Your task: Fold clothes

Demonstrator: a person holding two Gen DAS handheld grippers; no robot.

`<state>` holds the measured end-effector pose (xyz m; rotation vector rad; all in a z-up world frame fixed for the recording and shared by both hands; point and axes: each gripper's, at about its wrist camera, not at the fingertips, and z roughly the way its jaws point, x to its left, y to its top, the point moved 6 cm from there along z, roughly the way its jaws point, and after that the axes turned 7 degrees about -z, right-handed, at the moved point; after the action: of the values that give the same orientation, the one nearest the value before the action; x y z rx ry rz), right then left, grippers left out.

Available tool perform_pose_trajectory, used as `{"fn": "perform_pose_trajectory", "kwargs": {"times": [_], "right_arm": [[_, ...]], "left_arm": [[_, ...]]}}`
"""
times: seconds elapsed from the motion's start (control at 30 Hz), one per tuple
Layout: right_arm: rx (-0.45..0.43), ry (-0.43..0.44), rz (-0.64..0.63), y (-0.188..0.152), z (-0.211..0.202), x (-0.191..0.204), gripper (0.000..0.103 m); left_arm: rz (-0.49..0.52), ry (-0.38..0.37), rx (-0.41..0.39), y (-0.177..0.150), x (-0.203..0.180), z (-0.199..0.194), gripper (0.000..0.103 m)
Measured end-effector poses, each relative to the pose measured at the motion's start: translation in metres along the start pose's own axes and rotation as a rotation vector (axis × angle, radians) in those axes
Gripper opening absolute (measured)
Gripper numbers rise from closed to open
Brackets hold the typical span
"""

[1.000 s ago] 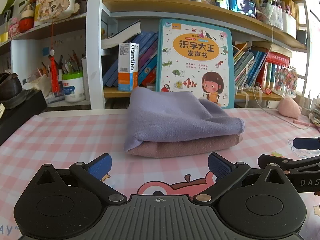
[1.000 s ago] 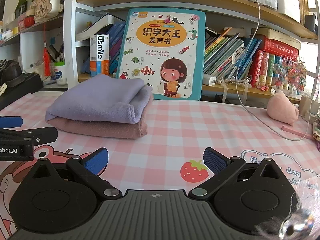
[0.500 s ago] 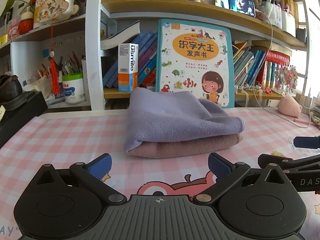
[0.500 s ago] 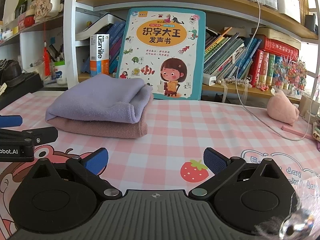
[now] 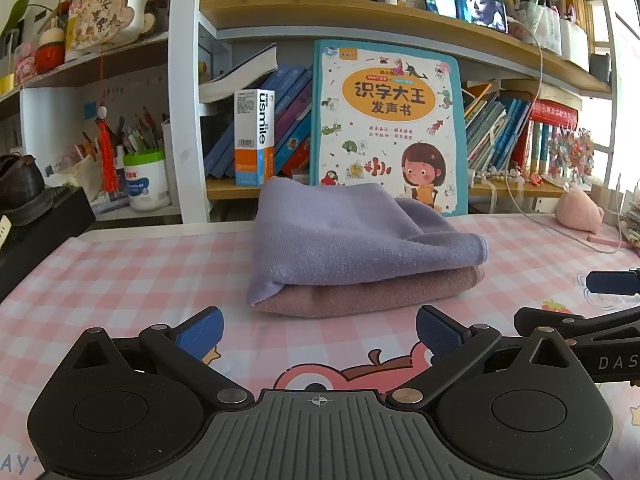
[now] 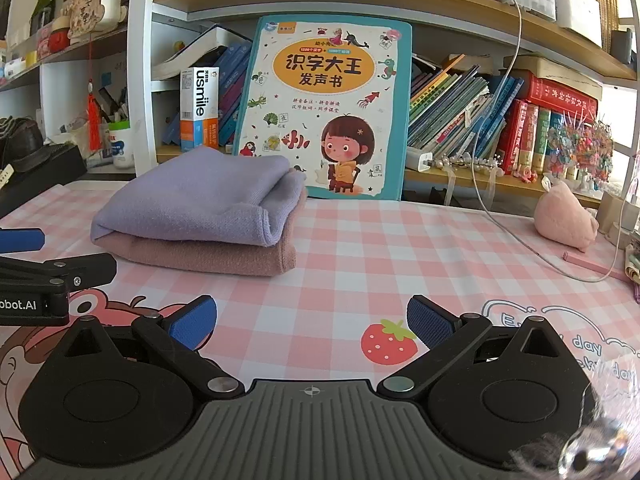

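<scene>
Both tongs idle, low over the bench (image 5: 132, 276): left tongs (image 5: 319, 330) spread wide, nothing between the pads; right tongs (image 6: 312, 320) same, wide and empty. Task items sit mid-bench as a two-layer stack: lavender cloth (image 5: 352, 240) folded on top of a dusty-pink cloth (image 5: 380, 292), just in front of the big children's book (image 5: 386, 124) leaning on the shelf unit. From the right wrist view the stack lies ahead and left of the right tongs, well apart; from the left wrist view it's dead ahead, near but not touching. Judgement: folding looks done or nearly so. Both pieces are squared and stacked, and no unfolded garment is in view. Next move, if any, would be a tidy-up: the lavender layer's front-left corner droops over the pink edge, so a light pinch and tuck there, or a press to flatten the puffy top. Can't see: the back side of the stack, how many folds each cloth carries, what kind of garment either is, and anything on the bench under or behind the tong bodies. Bench edges right and left are cut off by fisheye; pink plush (image 6: 566, 216) and cable (image 6: 520, 236) at right are clear of the work.
</scene>
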<state>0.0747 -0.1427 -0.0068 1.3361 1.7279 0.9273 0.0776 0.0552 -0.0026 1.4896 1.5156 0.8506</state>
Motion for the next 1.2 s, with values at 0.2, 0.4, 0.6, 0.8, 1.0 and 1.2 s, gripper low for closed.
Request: {"fn": "perform_pose_trajectory", "kwargs": {"times": [0.2,0.4,0.6,0.8,1.0,1.2], "right_arm": [[-0.001,-0.002,0.000,0.0001,-0.0003,0.0001,0.102],[-0.001,-0.002,0.000,0.0000,-0.0004,0.0004,0.102],[-0.001,-0.003,-0.002,-0.0001,-0.0006,0.0007,0.102],[-0.001,-0.004,-0.003,-0.0003,-0.0007,0.0012,0.102],[0.000,-0.002,-0.005,-0.0002,-0.0004,0.0008,0.102],[0.001,-0.001,-0.005,-0.0002,-0.0003,0.0008,0.102]], "left_arm": [[0.005,0.002,-0.003,0.0002,-0.0004,-0.0003,0.103],[0.003,0.003,-0.002,0.0003,-0.0005,-0.0004,0.103],[0.003,0.004,0.000,-0.0001,-0.0002,0.0000,0.103],[0.003,0.005,0.001,0.0001,-0.0009,0.0000,0.103],[0.004,0.005,0.002,0.0001,-0.0006,0.0004,0.103],[-0.001,0.002,0.009,0.0000,0.0000,0.0014,0.103]]}}
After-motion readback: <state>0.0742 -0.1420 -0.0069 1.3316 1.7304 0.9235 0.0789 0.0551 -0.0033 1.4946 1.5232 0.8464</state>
